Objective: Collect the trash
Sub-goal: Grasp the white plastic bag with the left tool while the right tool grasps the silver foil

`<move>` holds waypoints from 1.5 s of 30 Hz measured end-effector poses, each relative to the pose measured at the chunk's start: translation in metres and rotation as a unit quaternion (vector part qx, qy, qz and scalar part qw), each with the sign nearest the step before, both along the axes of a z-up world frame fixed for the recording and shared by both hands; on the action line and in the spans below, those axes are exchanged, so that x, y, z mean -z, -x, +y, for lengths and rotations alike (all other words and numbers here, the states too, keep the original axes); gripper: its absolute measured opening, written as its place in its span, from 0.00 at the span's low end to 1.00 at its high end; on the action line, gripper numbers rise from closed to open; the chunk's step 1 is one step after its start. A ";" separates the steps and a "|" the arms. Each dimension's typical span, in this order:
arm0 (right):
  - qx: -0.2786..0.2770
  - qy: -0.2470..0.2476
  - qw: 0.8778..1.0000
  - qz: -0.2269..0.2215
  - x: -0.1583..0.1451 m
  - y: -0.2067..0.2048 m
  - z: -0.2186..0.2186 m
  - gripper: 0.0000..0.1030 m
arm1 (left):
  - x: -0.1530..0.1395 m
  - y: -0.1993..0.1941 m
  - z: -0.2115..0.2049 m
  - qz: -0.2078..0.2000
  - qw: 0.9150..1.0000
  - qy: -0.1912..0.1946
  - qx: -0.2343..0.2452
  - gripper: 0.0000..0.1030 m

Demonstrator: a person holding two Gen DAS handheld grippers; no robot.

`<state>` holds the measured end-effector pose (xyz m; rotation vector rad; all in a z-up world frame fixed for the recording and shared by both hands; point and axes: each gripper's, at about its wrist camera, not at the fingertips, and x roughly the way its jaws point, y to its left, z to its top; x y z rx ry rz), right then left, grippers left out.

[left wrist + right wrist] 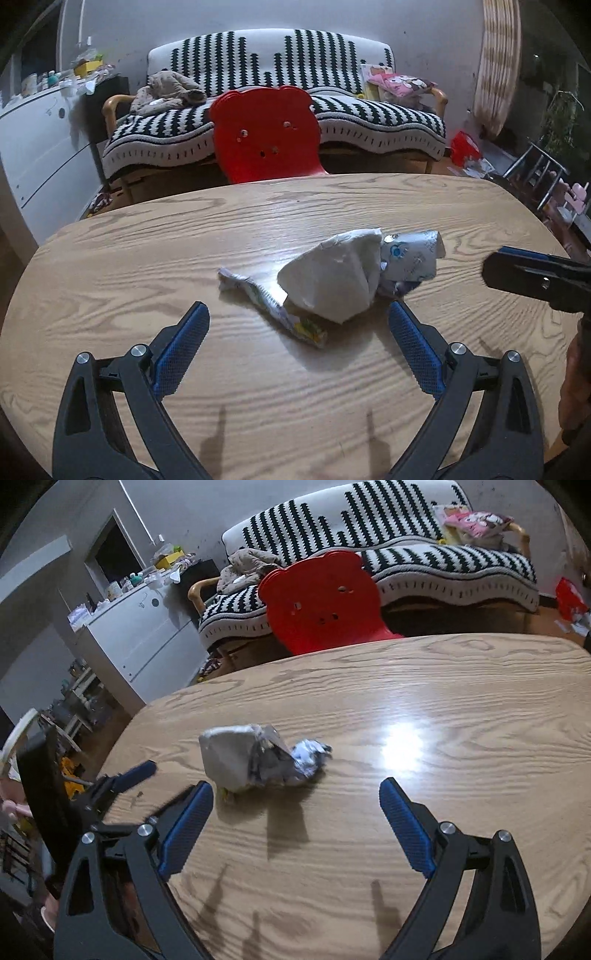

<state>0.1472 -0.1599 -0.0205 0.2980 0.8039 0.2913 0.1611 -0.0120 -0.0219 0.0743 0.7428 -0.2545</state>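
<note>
A small pile of trash lies on the wooden table (147, 266): a crumpled white tissue (332, 277), a flattened printed wrapper (280, 314) under it, and a crumpled bluish-white packet (410, 258) to its right. My left gripper (297, 314) is open, its blue pads on either side of the pile's near edge. In the right wrist view the tissue (229, 757) and the packet (306, 760) lie just ahead of my open, empty right gripper (295, 792). The right gripper's tip also shows in the left wrist view (517, 273), right of the pile.
A red bear-shaped chair (264, 133) stands at the table's far edge. Behind it is a sofa with a black-and-white throw (280, 74). A white cabinet (33, 147) stands at the left. The left gripper shows in the right wrist view (140, 771).
</note>
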 end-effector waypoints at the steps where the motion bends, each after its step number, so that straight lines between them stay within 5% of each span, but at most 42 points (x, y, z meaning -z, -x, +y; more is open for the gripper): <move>1: -0.001 -0.004 1.000 0.003 0.002 -0.006 0.002 0.86 | 0.001 -0.004 -0.001 0.000 1.000 -0.001 0.003 0.92; 8: -0.013 -0.033 0.999 0.014 0.013 -0.043 0.007 0.81 | 0.010 -0.025 -0.006 -0.002 1.000 -0.004 0.004 0.92; 14: -0.028 -0.032 0.999 0.023 0.021 -0.057 0.017 0.57 | 0.015 -0.034 -0.011 -0.002 1.000 -0.004 0.010 0.90; 15: -0.031 -0.031 0.999 0.024 0.022 -0.057 0.018 0.46 | 0.014 -0.034 -0.012 -0.005 1.000 -0.002 0.012 0.88; 17: -0.037 -0.025 0.999 0.023 0.022 -0.057 0.023 0.32 | 0.014 -0.035 -0.014 0.000 1.000 0.003 0.020 0.69; 19: -0.039 -0.017 0.999 0.017 0.021 -0.054 0.026 0.30 | 0.014 -0.034 -0.014 0.004 1.000 0.002 0.019 0.58; 23: -0.036 -0.002 0.999 -0.001 0.015 -0.045 0.028 0.29 | 0.011 -0.030 -0.012 0.003 1.000 0.001 0.011 0.54; 33: -0.022 -0.043 0.998 -0.034 -0.015 -0.013 0.003 0.29 | -0.016 -0.009 -0.020 -0.008 1.000 0.008 0.013 0.53; 45: 0.003 0.032 0.999 -0.001 -0.003 0.045 -0.048 0.29 | -0.024 0.022 -0.047 -0.019 0.999 -0.013 0.040 0.53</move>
